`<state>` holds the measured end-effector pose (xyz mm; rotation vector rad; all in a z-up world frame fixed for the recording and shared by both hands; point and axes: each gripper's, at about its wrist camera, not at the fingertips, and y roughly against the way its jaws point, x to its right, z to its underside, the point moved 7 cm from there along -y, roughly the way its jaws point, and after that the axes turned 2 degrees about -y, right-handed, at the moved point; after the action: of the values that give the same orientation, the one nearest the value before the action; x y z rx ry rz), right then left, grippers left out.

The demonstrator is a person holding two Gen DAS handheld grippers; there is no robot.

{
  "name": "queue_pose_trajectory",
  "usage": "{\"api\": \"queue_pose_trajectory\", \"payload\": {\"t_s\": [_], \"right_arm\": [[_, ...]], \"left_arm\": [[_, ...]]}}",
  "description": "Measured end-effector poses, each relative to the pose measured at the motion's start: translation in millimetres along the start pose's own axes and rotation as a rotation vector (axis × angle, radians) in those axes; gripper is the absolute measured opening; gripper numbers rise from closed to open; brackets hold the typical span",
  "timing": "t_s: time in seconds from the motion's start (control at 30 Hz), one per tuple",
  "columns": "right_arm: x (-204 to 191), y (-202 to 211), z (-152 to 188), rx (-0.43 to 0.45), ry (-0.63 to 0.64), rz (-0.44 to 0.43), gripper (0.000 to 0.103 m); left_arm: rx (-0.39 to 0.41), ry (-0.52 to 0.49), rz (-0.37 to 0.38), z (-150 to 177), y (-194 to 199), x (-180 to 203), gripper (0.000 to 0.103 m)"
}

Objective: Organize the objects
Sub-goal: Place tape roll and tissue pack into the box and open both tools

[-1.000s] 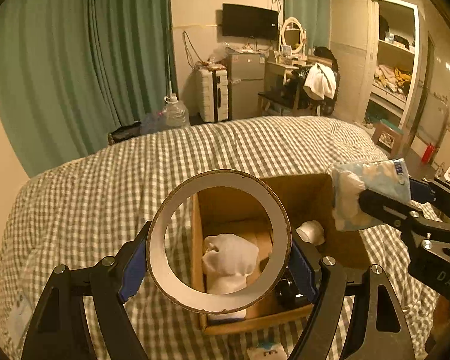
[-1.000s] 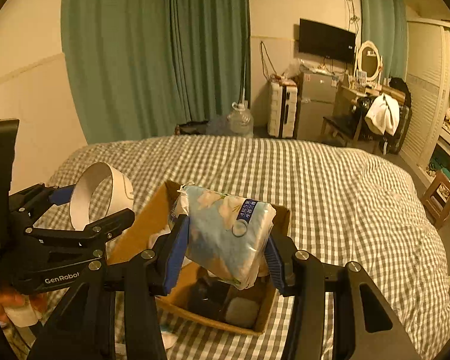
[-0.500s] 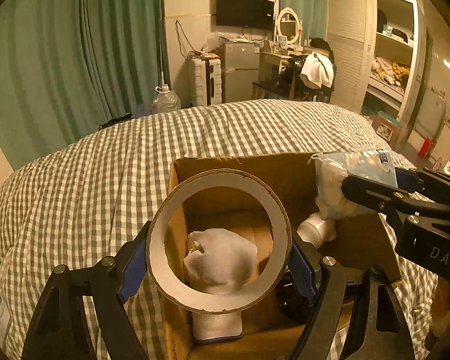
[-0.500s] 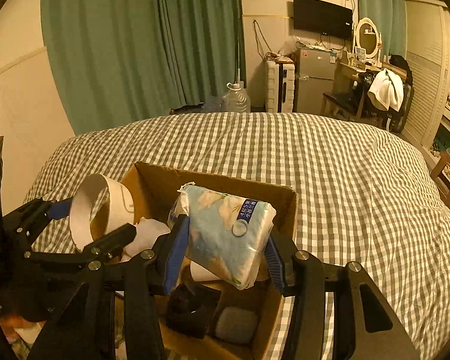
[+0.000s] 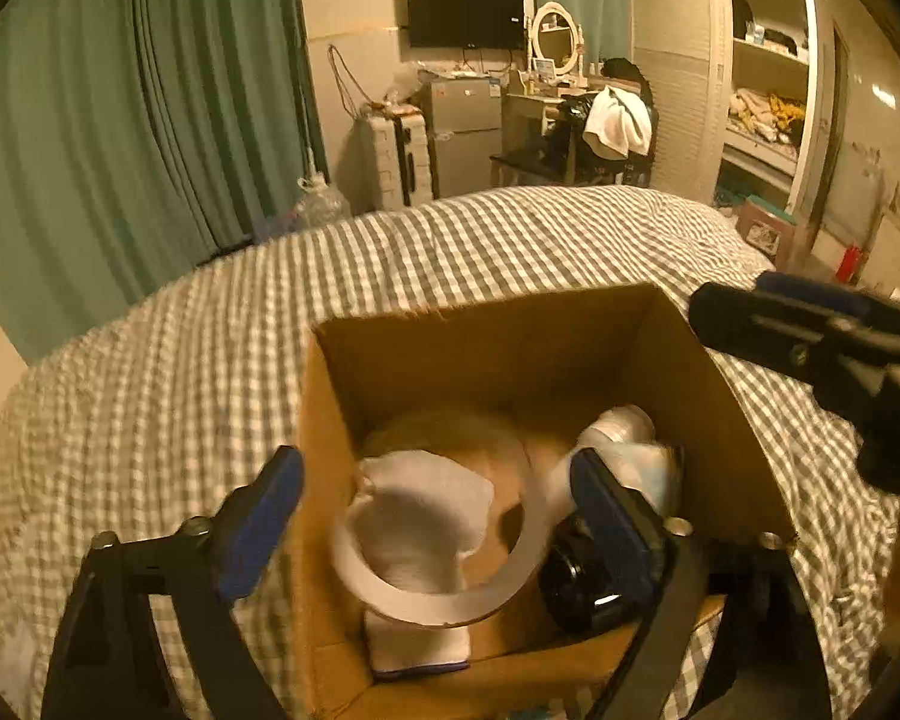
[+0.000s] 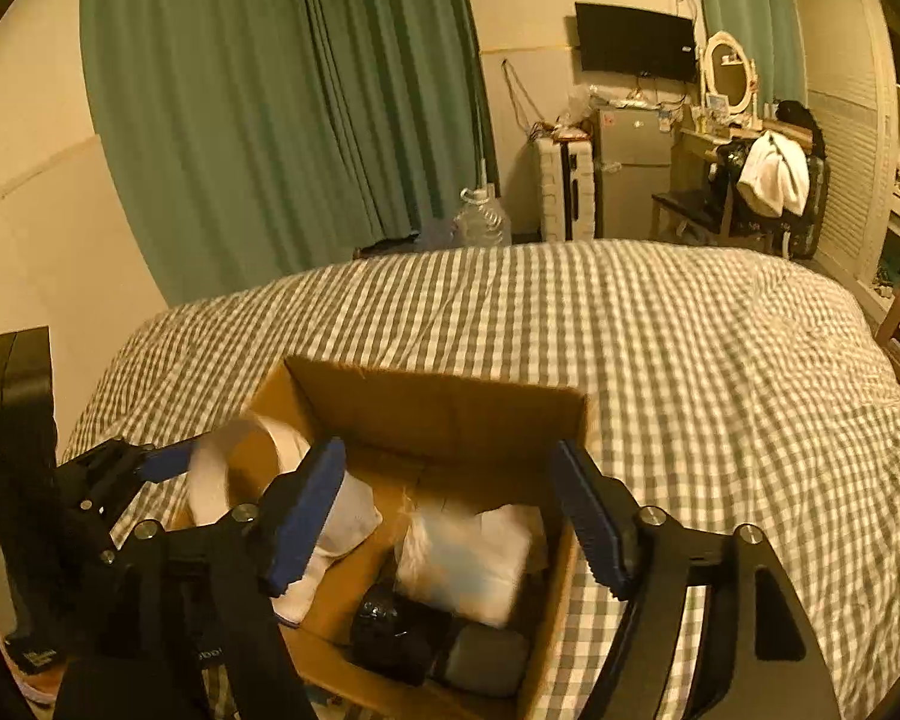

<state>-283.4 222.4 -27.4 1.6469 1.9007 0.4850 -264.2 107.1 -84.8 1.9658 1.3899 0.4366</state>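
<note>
An open cardboard box [image 5: 498, 348] [image 6: 438, 402] sits on the checked bed. My left gripper [image 5: 438, 504] is open above its left half; the white tape ring [image 5: 444, 600] [image 6: 210, 480] is blurred, free between the fingers, dropping into the box over a white sock [image 5: 426, 516]. My right gripper [image 6: 450, 510] is open over the right half; the blue-and-white tissue pack [image 6: 462, 558] [image 5: 648, 468] lies blurred inside the box below it. A black object [image 6: 390, 636] and a grey one [image 6: 486, 660] lie at the box's near side.
The grey-checked bedspread [image 6: 690, 360] spreads all around the box. Green curtains [image 6: 270, 120], a water jug [image 6: 480, 219], a suitcase, small fridge [image 5: 462, 132], desk chair and wardrobe stand beyond the bed's far edge.
Both grippers moved closer over the box and opened. The tape ring left the left gripper and the tissue pack left the right gripper; both dropped into the box.
</note>
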Motion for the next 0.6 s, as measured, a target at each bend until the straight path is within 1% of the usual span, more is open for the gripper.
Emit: {"api": "queue_pose_trajectory", "payload": {"t_s": [0.07, 0.2, 0.23, 0.37, 0.4, 0.6], "right_arm": [[-2, 11, -4, 0.003, -0.001, 0.007, 0.073], [-6, 54, -16, 0.033, 0.009, 0.029, 0.074], [-8, 67, -19, 0.043, 0.01, 0.031, 0.076], [-18, 117, -35, 0.085, 0.016, 0.048, 0.076], [-22, 135, -40, 0.101, 0.018, 0.051, 0.076], [-46, 208, -58, 0.159, 0.047, 0.054, 0.079]], "left_arm": [[0.005, 0.012, -0.004, -4, 13, -2, 0.094], [0.018, 0.062, 0.004, -16, 53, -8, 0.094], [0.027, 0.065, -0.002, -19, 64, -10, 0.094], [0.074, 0.068, -0.04, -35, 116, -18, 0.095], [0.087, 0.071, -0.049, -38, 132, -20, 0.095], [0.142, 0.113, -0.089, -54, 202, -38, 0.096]]}}
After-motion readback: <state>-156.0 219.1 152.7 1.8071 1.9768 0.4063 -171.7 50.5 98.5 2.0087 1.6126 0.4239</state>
